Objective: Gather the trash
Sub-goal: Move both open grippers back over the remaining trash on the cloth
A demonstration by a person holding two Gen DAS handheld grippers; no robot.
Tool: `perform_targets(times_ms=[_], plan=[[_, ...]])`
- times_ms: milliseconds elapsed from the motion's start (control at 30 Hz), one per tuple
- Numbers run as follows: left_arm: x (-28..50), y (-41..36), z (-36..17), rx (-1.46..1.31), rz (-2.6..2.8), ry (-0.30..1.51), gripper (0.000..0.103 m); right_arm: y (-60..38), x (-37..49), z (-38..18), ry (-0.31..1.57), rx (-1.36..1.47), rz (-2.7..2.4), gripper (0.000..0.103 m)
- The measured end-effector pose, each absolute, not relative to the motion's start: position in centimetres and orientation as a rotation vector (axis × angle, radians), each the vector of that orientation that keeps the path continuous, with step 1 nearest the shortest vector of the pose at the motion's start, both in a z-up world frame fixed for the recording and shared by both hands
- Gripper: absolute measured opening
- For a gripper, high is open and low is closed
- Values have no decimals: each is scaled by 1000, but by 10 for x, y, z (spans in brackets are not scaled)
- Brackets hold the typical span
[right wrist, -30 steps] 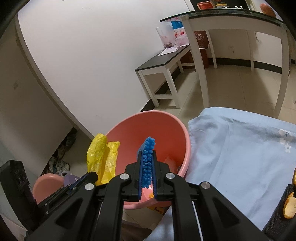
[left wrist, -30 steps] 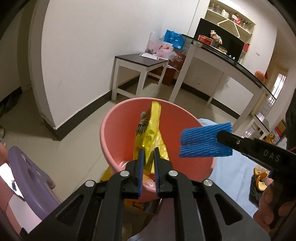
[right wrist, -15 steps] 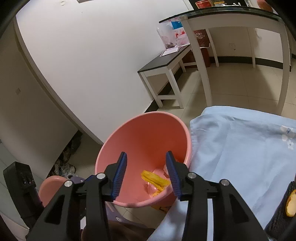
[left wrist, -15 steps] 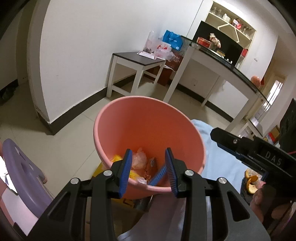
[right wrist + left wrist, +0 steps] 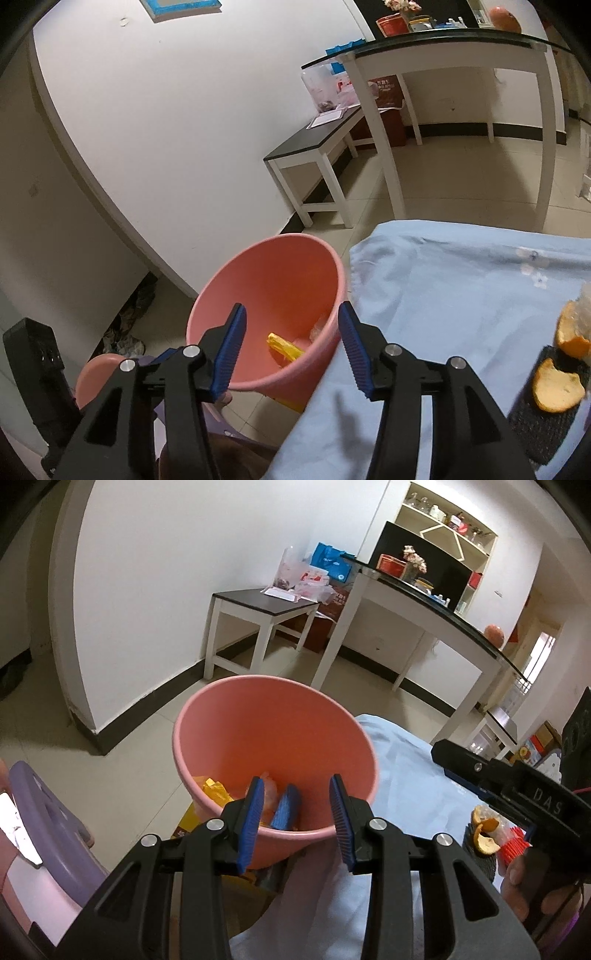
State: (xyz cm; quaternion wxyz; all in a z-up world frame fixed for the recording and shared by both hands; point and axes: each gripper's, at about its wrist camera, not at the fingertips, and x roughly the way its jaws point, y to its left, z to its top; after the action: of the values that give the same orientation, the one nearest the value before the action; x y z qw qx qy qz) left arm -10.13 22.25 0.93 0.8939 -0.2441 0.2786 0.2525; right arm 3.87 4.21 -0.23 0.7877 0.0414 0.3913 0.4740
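A pink bucket (image 5: 258,716) stands on the floor beside the table; it also shows in the right wrist view (image 5: 280,266). Inside lie a yellow wrapper (image 5: 214,790), also seen from the right wrist (image 5: 286,347), and a blue foam net (image 5: 284,806). My left gripper (image 5: 295,821) is open and empty just above the bucket's near rim. My right gripper (image 5: 291,343) is open and empty over the bucket's rim at the table edge; it shows in the left wrist view (image 5: 480,771). Orange peels (image 5: 557,384) lie on a dark mat (image 5: 543,424) at the right.
A light blue cloth (image 5: 461,280) covers the table beside the bucket. A purple stool (image 5: 48,819) stands at the left. A small dark-topped side table (image 5: 266,605) and a long white desk (image 5: 436,616) stand by the far wall.
Both grippers opened. The yellow wrapper and the blue foam net dropped from them into the bucket. Both grippers have drawn back a little from the bucket.
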Motion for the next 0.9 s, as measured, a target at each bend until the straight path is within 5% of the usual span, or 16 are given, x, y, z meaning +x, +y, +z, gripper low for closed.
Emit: perform_targets(times_ms=[900], plan=[[-62,118,30,-330,353,589,37,-135,53,-9,834,178,772,52]])
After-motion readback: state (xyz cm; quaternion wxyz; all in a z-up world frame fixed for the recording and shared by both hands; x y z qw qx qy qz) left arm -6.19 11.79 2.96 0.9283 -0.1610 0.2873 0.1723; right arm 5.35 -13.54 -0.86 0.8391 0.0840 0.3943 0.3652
